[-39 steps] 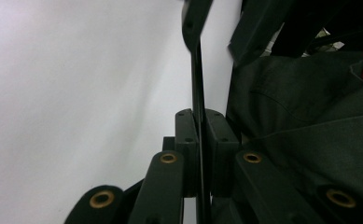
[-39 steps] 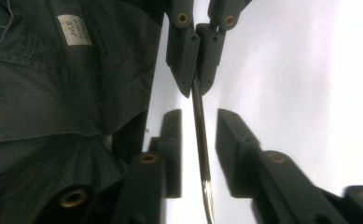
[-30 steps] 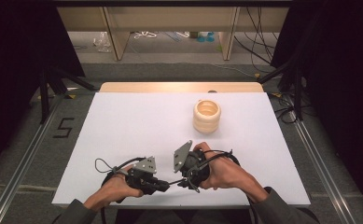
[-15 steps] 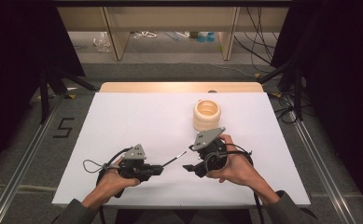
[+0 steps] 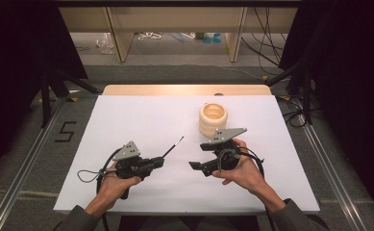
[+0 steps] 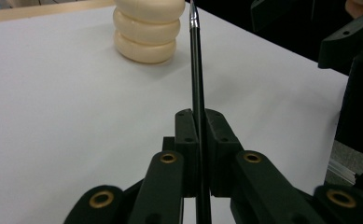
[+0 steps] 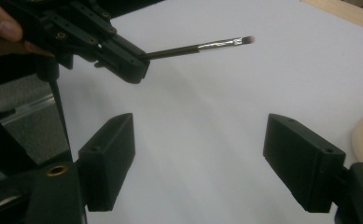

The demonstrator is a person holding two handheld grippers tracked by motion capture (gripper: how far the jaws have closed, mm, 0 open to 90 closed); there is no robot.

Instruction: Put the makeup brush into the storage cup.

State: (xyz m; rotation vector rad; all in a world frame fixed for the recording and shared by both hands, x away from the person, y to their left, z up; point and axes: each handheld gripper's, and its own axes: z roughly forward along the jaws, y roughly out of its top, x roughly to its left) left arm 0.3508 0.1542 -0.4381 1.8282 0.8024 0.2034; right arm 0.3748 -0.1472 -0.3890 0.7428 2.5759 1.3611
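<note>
The left claw [image 5: 161, 161] is clamped on the handle of a thin black paintbrush [image 6: 196, 74], whose tip points up and away toward the cream ribbed holder [image 5: 213, 118] standing farther back on the white desk [image 5: 141, 115]. The right claw [image 7: 198, 158] has just been opening; its jaws stand wide with nothing between them, just beside the brush. This looks like a handover just finished. Next, the brush should probably be carried to the holder, tipped upright and lowered into its mouth.

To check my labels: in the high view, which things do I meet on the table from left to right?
Left gripper → thin brush held in its fingers → right gripper, fingers apart. The cream ribbed holder overlaps it.
</note>
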